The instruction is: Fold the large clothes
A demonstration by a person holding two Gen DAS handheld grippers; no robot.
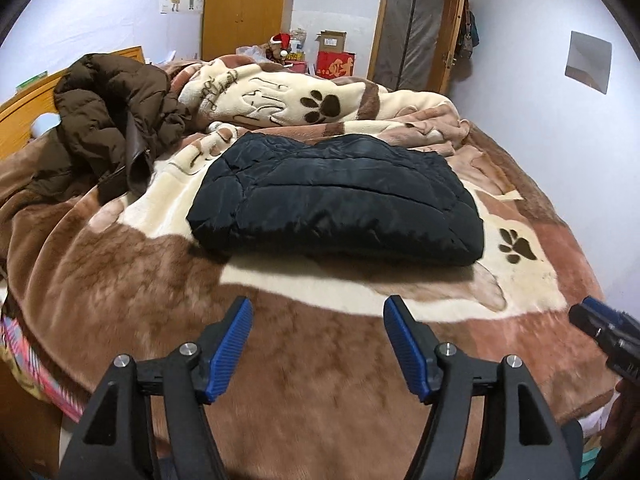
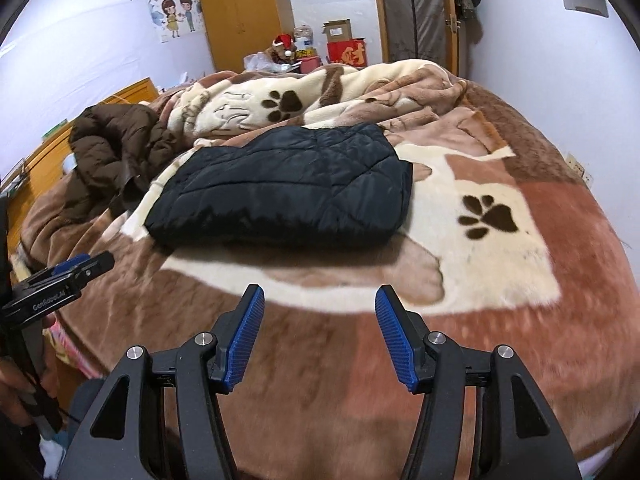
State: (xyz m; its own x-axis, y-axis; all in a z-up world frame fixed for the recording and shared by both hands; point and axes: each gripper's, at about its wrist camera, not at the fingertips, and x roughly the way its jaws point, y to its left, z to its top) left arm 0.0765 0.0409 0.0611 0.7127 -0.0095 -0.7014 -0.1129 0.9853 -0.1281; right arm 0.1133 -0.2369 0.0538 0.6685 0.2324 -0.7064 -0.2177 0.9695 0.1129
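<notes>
A dark navy quilted jacket (image 1: 336,204) (image 2: 288,192) lies folded into a compact rectangle in the middle of the bed. A brown puffer coat (image 1: 108,116) (image 2: 116,148) sits crumpled at the bed's left side. My left gripper (image 1: 318,312) hovers open over the near part of the blanket, well short of the folded jacket, with nothing between its blue pads. My right gripper (image 2: 320,300) is open too, empty, at a similar distance from the jacket. Each gripper shows at the edge of the other's view: right gripper (image 1: 600,324), left gripper (image 2: 68,276).
A brown and cream paw-print blanket (image 1: 280,360) (image 2: 500,280) covers the bed and bunches up behind the jacket. A wooden headboard (image 1: 24,108) stands at left. Boxes and clutter (image 1: 332,56) sit beyond the bed, beside a wardrobe (image 1: 244,4) and a door (image 1: 416,28).
</notes>
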